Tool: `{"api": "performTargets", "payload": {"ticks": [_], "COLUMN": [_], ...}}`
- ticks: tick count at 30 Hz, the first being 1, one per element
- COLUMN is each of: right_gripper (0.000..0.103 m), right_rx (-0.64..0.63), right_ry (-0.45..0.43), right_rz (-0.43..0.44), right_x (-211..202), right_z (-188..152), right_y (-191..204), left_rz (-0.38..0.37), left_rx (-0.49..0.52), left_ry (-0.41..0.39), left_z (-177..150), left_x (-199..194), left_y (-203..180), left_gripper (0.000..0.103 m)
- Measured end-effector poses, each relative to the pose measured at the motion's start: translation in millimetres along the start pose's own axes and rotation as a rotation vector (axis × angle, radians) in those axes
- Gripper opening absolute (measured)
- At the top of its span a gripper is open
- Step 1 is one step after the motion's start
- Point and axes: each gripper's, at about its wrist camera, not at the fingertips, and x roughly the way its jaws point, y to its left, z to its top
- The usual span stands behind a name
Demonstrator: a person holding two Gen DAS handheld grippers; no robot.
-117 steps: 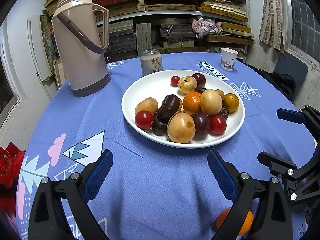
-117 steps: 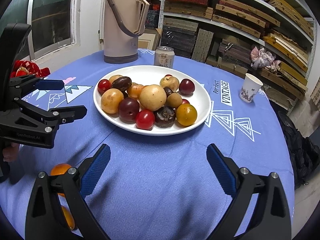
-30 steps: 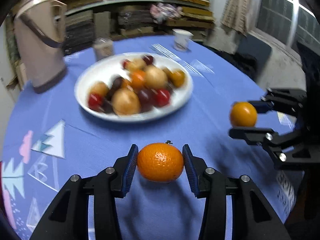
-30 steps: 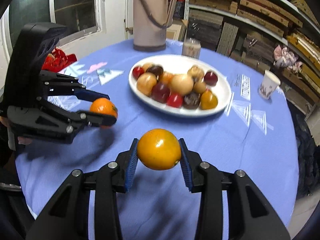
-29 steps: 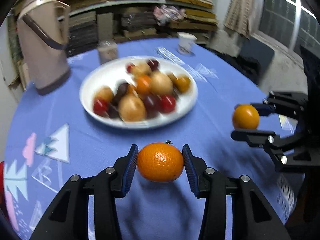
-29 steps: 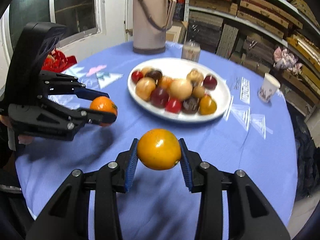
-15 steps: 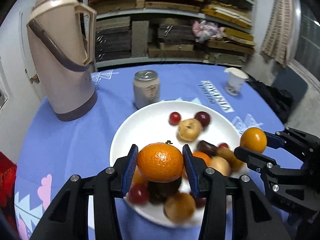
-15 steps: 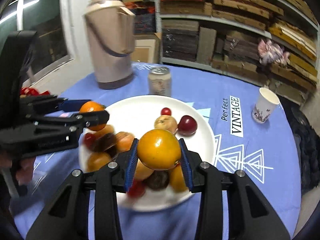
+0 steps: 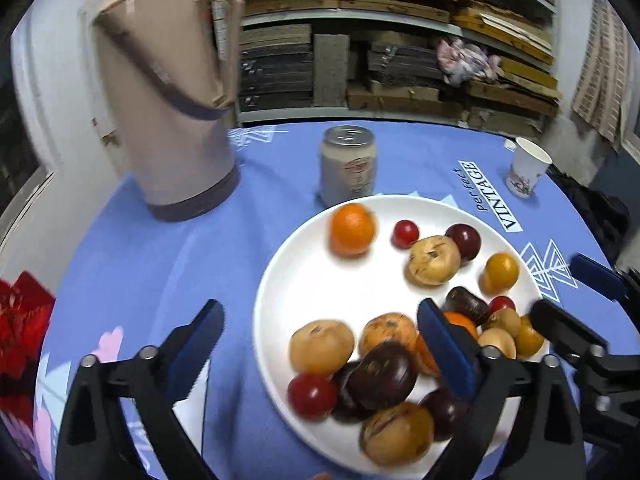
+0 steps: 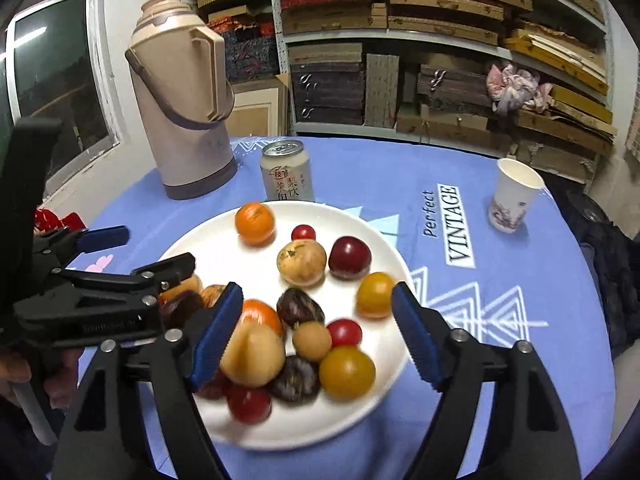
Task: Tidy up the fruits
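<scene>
Blue-clothed surface: both tongs, left and right, gape wide, empty; the orange beyond them could roll off the plate.

Storeroom or small workshop doubling as a sitting corner: grey metal shelving along the back wall is holding flat stacks of wooden and dark patterned boards and framed panels, with a crumpled pink cloth bundle lying on one shelf. In front, a round table under a blue printed tablecloth is carrying domestic items: a tall beige plastic thermos jug, a pale drinks can, a white paper cup and a white round plate of mixed fruit. A dark window is showing at the left.
</scene>
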Motion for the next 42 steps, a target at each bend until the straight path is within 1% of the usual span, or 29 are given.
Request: {"api": "performTargets", "payload": {"ticks": [2,4,6,8,11,14,17,21,22,26,28,34,42], "right_gripper": [0.08,0.081,0.088,0.09,0.097,0.098,0.098,0.098,0.098,0.098,0.098,0.098,0.098], "right_rx": [0.001,-0.016,-0.023,-0.027,-0.052,-0.064,-0.053,-0.034,-0.027,-0.026,-0.027,-0.043,-0.052], "right_ry": [0.001,-0.007,-0.017,-0.022,-0.019,-0.024,-0.006,0.028,0.032,0.024,0.027,0.035,0.036], "right_rz": [-0.001,-0.023,-0.042,-0.056,-0.066,-0.085,-0.094,-0.104,-0.119,-0.153,-0.159,-0.169,-0.172], "right_x": [-11,-24,-35,-48,-63,-71,-66,-55,-53,-51,-50,-47,-46], "right_z": [-10,-22,-32,-44,-61,-75,-84,-89,-90,-91,-92,-93,-93], "right_y": [1,4,8,14,25,31,30,24,23,22,23,25,26], "left_rz": [-0.001,-0.004,-0.007,-0.009,-0.001,0.0,-0.004,-0.007,-0.005,-0.034,-0.046,-0.044,-0.051], "left_rx": [-0.019,-0.04,-0.05,-0.05,-0.031,-0.017,-0.004,0.032,0.038,0.056,0.06,0.079,0.07], "left_ry": [-0.003,-0.001,0.003,0.006,0.002,-0.003,-0.013,-0.024,-0.022,0.0,0.001,-0.018,-0.013], "left_z": [-9,-19,-30,-40,-58,-71,-78,-84,-86,-90,-91,-94,-95], "left_x": [-9,-18,-27,-34,-46,-54,-58,-57,-56,-56,-58,-63,-62], "left_y": [5,10,13,13,11,8,4,-2,-2,-6,-7,-12,-10], "left_gripper": [0.099,0.099,0.099,0.099,0.099,0.099,0.099,0.099,0.099,0.099,0.099,0.099,0.099]}}
